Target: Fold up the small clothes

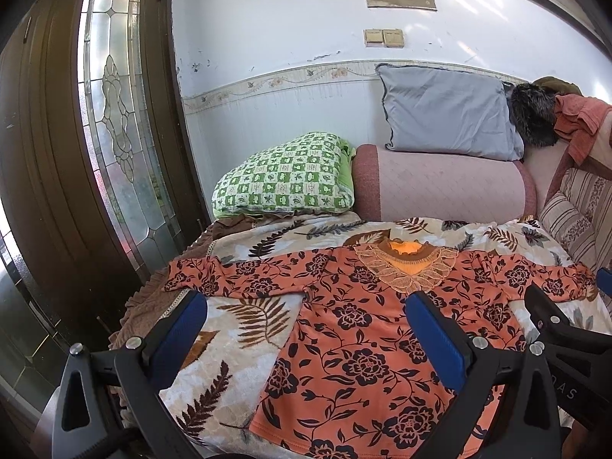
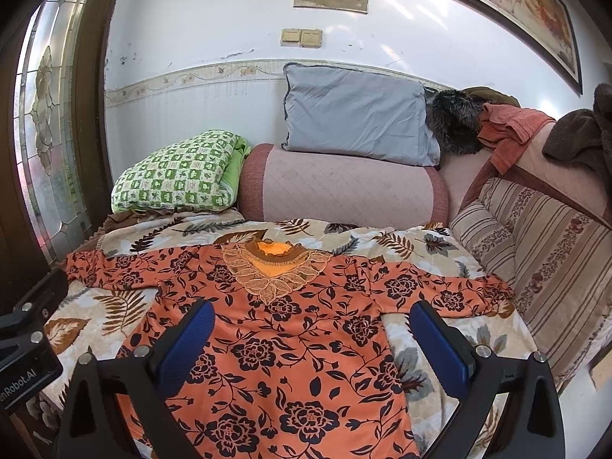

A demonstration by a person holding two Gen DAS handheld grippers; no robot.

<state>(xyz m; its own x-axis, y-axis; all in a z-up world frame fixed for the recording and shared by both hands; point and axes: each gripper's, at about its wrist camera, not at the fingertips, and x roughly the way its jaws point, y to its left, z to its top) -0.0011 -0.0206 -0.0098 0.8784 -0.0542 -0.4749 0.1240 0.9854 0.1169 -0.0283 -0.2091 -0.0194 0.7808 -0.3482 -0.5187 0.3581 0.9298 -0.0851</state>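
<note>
An orange long-sleeved top with black flowers lies flat, face up, on a leaf-print blanket, sleeves spread left and right, lace collar at the far end. It also shows in the right wrist view. My left gripper is open above the top's left side and holds nothing. My right gripper is open above the top's right side and holds nothing. The right gripper's body shows at the right edge of the left wrist view.
A green checked pillow, a pink bolster and a grey pillow lie at the far end. Striped cushions line the right side. A dark door with glass stands at the left. Clothes are heaped on the backrest.
</note>
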